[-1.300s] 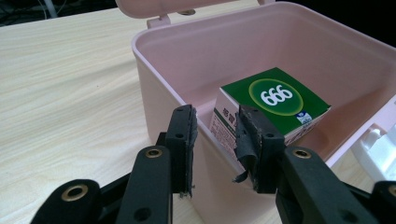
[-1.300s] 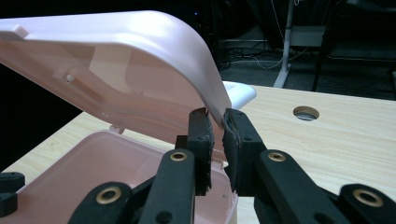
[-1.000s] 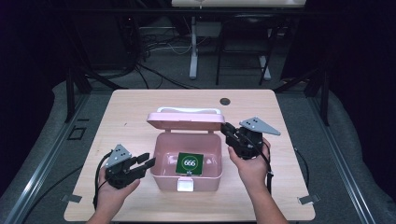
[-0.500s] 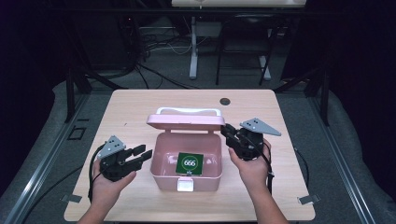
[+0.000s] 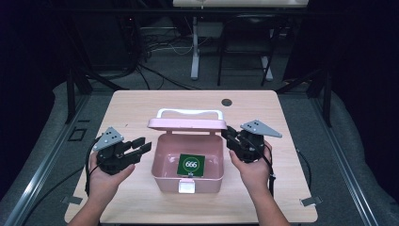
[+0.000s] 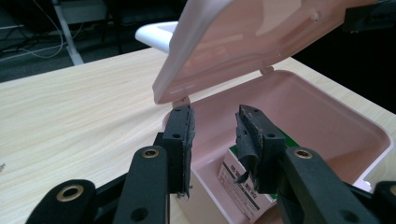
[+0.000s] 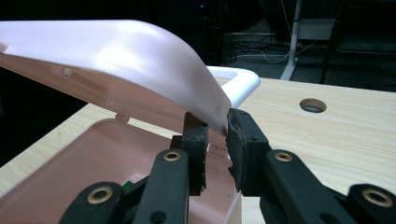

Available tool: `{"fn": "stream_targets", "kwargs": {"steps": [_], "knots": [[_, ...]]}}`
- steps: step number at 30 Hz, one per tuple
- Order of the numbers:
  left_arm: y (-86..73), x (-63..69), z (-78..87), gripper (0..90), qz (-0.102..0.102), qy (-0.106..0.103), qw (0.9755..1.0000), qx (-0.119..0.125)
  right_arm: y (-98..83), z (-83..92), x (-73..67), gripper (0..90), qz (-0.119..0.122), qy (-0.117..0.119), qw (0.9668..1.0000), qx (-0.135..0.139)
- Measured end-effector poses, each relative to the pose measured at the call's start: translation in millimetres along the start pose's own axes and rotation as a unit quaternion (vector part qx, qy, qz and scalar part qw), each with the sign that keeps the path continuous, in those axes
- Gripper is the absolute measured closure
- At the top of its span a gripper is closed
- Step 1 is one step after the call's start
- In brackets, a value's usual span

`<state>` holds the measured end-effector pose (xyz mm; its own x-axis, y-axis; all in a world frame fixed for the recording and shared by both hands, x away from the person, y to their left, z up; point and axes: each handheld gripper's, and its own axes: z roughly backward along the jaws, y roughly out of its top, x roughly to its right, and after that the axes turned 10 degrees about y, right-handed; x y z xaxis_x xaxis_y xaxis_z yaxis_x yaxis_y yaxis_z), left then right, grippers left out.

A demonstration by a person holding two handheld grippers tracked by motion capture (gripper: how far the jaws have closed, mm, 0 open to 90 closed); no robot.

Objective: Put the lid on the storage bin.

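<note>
The left gripper [image 5: 140, 147], jaws partly apart and empty after just narrowing, has risen beside the open pink box [image 5: 188, 162] mid-table; it could knock the rim. The right gripper [image 7: 217, 133] pinches the lid [image 7: 116, 60] corner as before; a slip would drop it shut.

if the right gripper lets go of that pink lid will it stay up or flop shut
Probably it drops: the lid leans forward over the pink box, pinched at its edge by the right gripper. It looks like thin, light plastic, so it should fall softly. The glossy surface may slip.
</note>
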<state>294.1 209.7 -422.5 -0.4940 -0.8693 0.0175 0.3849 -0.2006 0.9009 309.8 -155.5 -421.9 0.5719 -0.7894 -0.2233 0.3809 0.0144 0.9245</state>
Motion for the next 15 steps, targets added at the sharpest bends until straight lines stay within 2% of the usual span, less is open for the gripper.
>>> {"fn": "stream_targets", "kwargs": {"steps": [15], "knots": [[24.5, -0.8, 6.8, 64.3, -0.014, 0.015, 0.9996, 0.020, -2.1, -0.6, 0.5, 76.1, -0.004, 0.002, 1.0000, -0.003]]}}
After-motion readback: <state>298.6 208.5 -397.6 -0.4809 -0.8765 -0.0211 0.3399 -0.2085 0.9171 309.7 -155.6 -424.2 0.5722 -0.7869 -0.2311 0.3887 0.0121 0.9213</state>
